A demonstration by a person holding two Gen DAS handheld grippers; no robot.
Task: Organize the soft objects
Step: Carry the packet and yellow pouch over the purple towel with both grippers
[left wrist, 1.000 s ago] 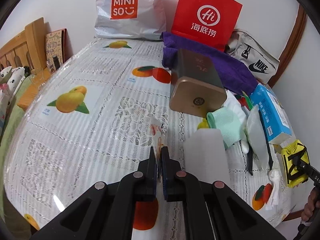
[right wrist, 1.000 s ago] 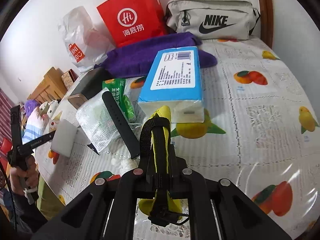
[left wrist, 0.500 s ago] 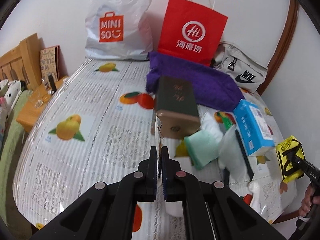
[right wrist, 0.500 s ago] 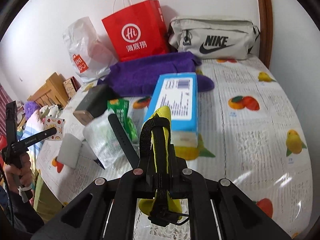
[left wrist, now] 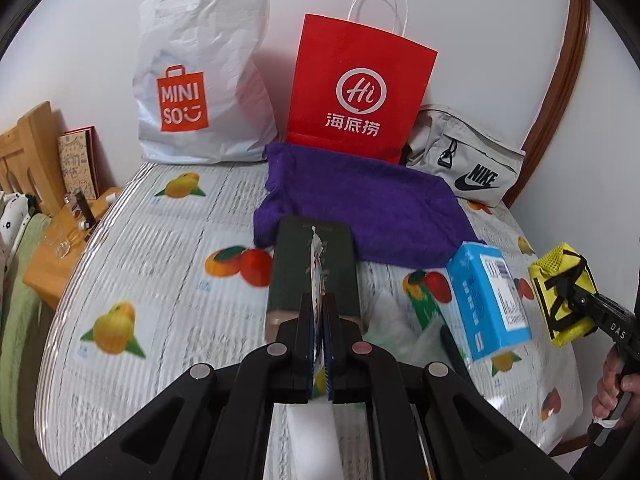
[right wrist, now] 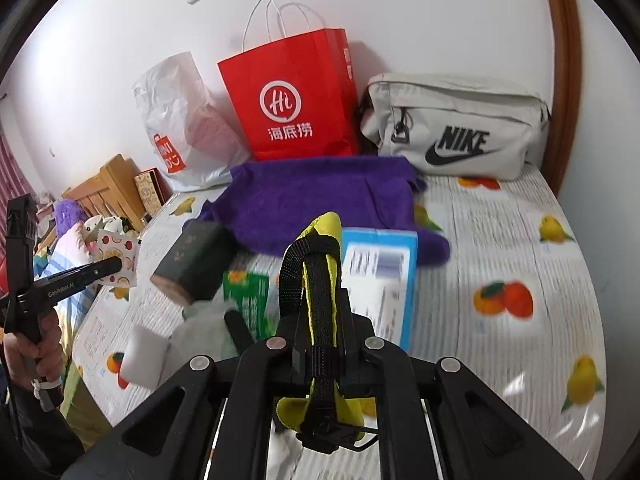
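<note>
From the right wrist we see our left gripper (right wrist: 120, 266) pinching a flat fruit-printed packet (right wrist: 116, 254), while the left wrist shows our right gripper (left wrist: 560, 296) clamping a yellow mesh pouch with black straps (left wrist: 560, 292).

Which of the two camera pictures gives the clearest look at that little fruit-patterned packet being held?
The right wrist view: the fruit-patterned packet shows its printed face there, pinched in the left hand-held gripper. The left wrist view catches the packet only edge-on, a thin strip between the closed fingers.
</note>
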